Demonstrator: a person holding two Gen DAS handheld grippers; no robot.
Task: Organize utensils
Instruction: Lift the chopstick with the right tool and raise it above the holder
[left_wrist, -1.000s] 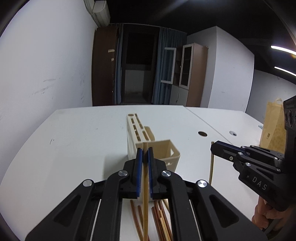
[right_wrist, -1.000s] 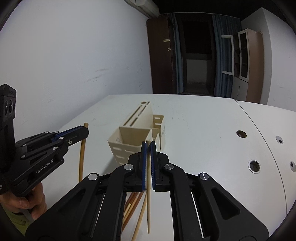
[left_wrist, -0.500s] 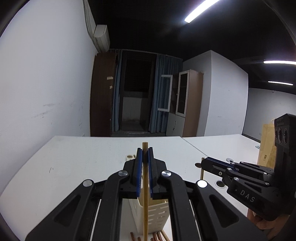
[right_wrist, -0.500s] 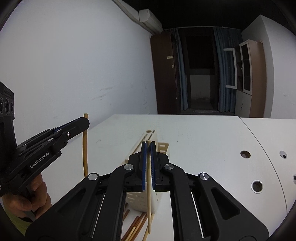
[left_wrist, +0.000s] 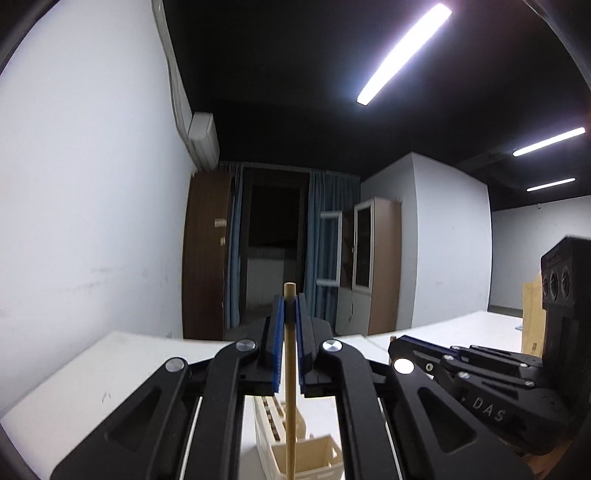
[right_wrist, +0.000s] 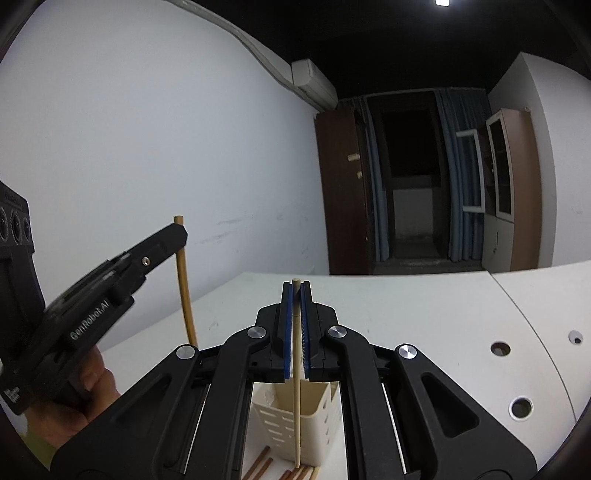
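My left gripper (left_wrist: 289, 306) is shut on an upright wooden chopstick (left_wrist: 290, 387) that hangs down in front of the beige utensil holder (left_wrist: 295, 452) on the white table. My right gripper (right_wrist: 296, 291) is shut on a paler chopstick (right_wrist: 296, 398), also upright, over the same holder (right_wrist: 295, 424). In the right wrist view the left gripper (right_wrist: 179, 236) shows at the left with its chopstick (right_wrist: 184, 291). In the left wrist view the right gripper's black body (left_wrist: 472, 384) fills the right side. Several loose chopsticks (right_wrist: 264, 467) lie on the table in front of the holder.
The white table (right_wrist: 424, 306) has round cable holes (right_wrist: 500, 349) on the right. A brown paper bag (left_wrist: 533, 317) stands at the far right. A hand (right_wrist: 74, 402) grips the left tool. A white wall runs along the left; a wardrobe and cabinet stand behind.
Both grippers have risen and tipped up toward level, each lifting its chopstick; the holder and the loose chopsticks have slid to the bottom of both views.
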